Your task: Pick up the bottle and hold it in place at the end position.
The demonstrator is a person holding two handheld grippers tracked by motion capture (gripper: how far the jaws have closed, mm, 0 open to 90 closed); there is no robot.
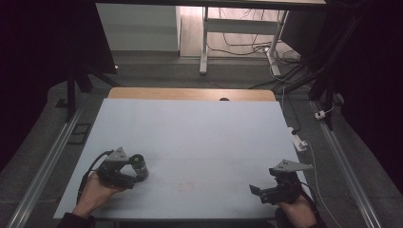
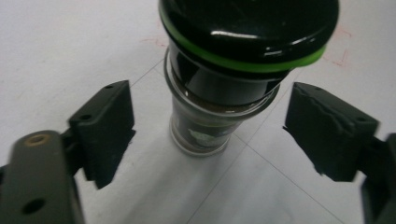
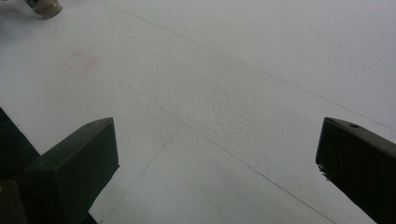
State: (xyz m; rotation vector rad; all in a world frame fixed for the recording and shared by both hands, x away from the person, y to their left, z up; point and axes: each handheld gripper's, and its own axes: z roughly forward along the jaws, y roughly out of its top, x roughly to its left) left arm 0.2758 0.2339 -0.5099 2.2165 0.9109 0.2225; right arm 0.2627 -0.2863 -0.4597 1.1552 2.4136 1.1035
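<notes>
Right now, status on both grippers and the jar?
Left gripper open, fingers either side of the jar, not touching. Jar upright on table. Right gripper open, holding nothing.

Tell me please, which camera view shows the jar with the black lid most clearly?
The left gripper view: the jar stands upright, close between the open jaws of the left gripper, showing its black lid, green ring and glass body. The high view gives it small and dim. The right gripper view catches its base at the top left corner.
</notes>
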